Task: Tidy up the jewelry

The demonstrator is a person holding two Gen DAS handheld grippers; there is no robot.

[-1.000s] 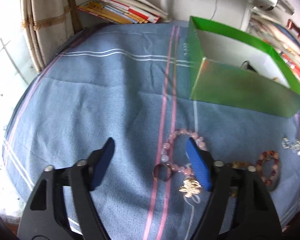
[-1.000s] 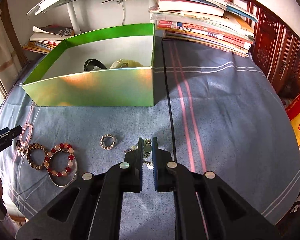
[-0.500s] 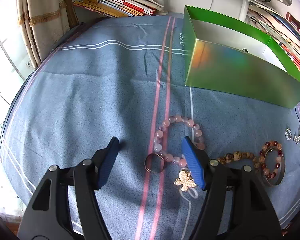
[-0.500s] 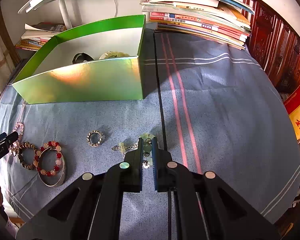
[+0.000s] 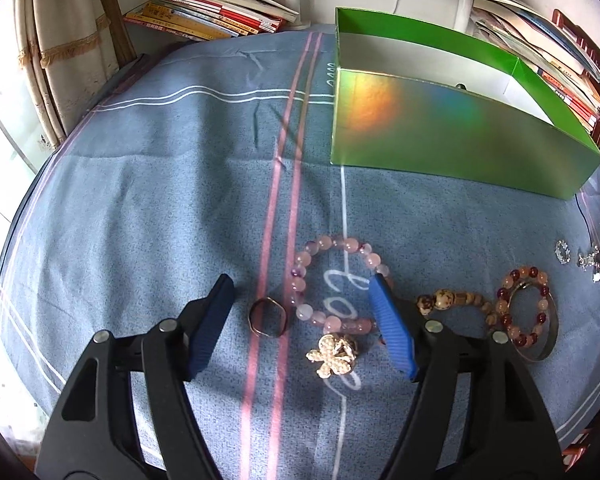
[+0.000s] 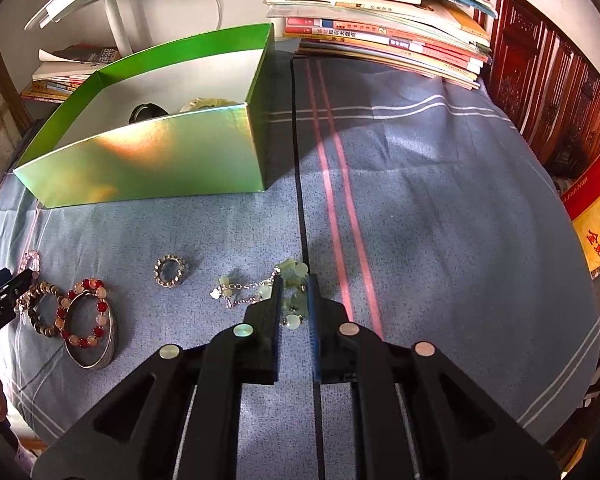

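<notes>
My left gripper is open just above the blue cloth. A pink bead bracelet, a thin dark ring and a pearl butterfly brooch lie between its fingers. My right gripper is shut on a silver chain bracelet with pale green charms, whose chain trails left on the cloth. The open green box stands at the back with a dark item and a pale item inside.
A brown bead bracelet, a red-and-peach bead bracelet on a metal bangle, and a small crystal ring lie on the cloth. Book stacks line the back. The green box also shows in the left wrist view.
My left gripper has drawn back and left, so the ring and brooch now lie between its fingers. My right gripper has drawn back, showing more of the charm bracelet it holds.
</notes>
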